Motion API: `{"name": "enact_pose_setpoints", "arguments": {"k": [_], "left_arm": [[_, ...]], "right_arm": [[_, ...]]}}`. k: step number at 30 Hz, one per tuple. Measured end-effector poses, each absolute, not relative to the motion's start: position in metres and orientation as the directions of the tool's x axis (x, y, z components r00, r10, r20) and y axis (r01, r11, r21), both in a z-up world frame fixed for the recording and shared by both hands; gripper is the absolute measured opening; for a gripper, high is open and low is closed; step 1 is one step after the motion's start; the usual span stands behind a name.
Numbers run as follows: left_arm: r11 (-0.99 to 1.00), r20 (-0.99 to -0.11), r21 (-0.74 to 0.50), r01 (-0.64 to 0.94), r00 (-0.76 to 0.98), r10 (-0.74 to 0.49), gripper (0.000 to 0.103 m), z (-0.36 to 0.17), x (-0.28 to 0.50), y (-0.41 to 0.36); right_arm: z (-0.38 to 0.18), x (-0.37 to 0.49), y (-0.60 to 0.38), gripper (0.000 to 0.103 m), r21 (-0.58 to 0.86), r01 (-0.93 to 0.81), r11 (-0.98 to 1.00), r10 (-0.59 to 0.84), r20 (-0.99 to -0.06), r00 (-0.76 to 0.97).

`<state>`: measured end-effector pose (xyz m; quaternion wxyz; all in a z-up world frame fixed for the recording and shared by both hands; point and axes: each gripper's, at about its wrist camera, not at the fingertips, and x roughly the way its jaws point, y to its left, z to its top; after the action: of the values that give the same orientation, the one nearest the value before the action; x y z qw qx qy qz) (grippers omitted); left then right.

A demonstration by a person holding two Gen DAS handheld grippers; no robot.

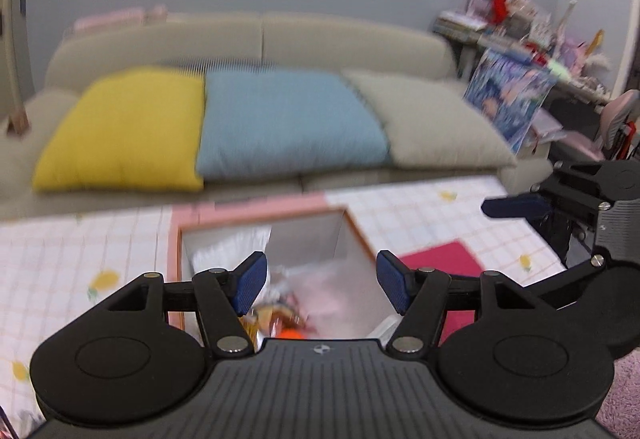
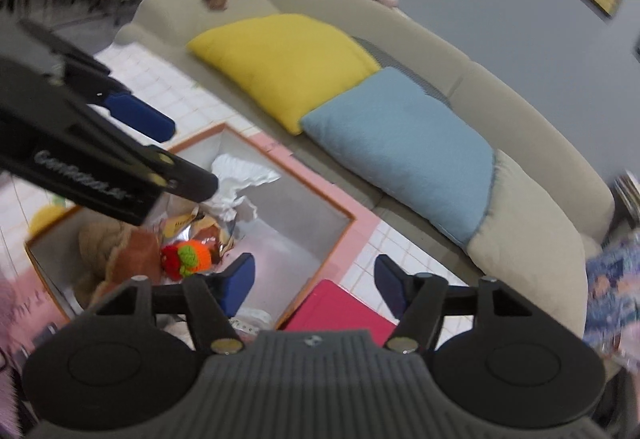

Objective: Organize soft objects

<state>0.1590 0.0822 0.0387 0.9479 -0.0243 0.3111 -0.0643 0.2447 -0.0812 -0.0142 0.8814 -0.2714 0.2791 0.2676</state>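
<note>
A beige fabric sofa [image 1: 256,35] carries yellow [image 1: 124,127], blue [image 1: 288,123] and beige cushions [image 1: 436,119] side by side. Below, an open pink-rimmed box [image 2: 352,217] holds an orange knitted toy [image 2: 192,253]. Left gripper [image 1: 322,285] and right gripper [image 2: 314,285] hang spread, empty.

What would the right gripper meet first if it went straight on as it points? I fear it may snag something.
Probably the storage box: the right gripper, open and empty, points over its grey inside near the pink-edged corner. Depth is unclear, so it may clear the rim.
</note>
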Motion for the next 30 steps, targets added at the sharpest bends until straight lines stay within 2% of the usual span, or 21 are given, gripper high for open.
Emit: {"name": "enact_pose_setpoints", "arguments": {"k": [6, 9, 13, 15, 18, 20, 27, 30], "left_arm": [[0.991, -0.446, -0.035, 0.131, 0.885, -0.133, 0.074, 0.069, 0.121, 0.059], [0.991, -0.385, 0.003, 0.132, 0.915, -0.121, 0.075, 0.078, 0.101, 0.044], [0.991, -0.353, 0.01, 0.137, 0.927, -0.125, 0.083, 0.087, 0.074, 0.028], [0.992, -0.348, 0.012, 0.128, 0.93, -0.116, 0.089, 0.091, 0.06, 0.021], [0.995, -0.332, 0.023, 0.093, 0.94, -0.08, 0.091, 0.092, 0.037, 0.008], [0.997, -0.333, 0.022, 0.071, 0.941, -0.06, 0.1, 0.09, 0.028, 0.001], [1.0, -0.377, 0.017, 0.01, 0.926, -0.003, 0.101, 0.072, 0.014, -0.01], [1.0, -0.437, -0.01, -0.015, 0.899, 0.009, 0.101, 0.061, 0.015, -0.009]], "right_arm": [[0.014, 0.221, -0.112, 0.078, -0.235, -0.561, 0.794, 0.317, -0.627, 0.712], [0.025, 0.204, -0.127, 0.089, -0.194, -0.529, 0.826, 0.315, -0.619, 0.719], [0.038, 0.175, -0.145, 0.091, -0.156, -0.494, 0.855, 0.314, -0.601, 0.734], [0.042, 0.158, -0.154, 0.095, -0.132, -0.476, 0.87, 0.318, -0.587, 0.744], [0.045, 0.132, -0.167, 0.099, -0.101, -0.444, 0.89, 0.319, -0.556, 0.767], [0.042, 0.116, -0.176, 0.1, -0.085, -0.415, 0.906, 0.309, -0.54, 0.783], [0.016, 0.073, -0.191, 0.1, -0.052, -0.278, 0.959, 0.217, -0.498, 0.84], [0.001, 0.069, -0.192, 0.1, -0.071, -0.245, 0.967, 0.175, -0.517, 0.838]]}}
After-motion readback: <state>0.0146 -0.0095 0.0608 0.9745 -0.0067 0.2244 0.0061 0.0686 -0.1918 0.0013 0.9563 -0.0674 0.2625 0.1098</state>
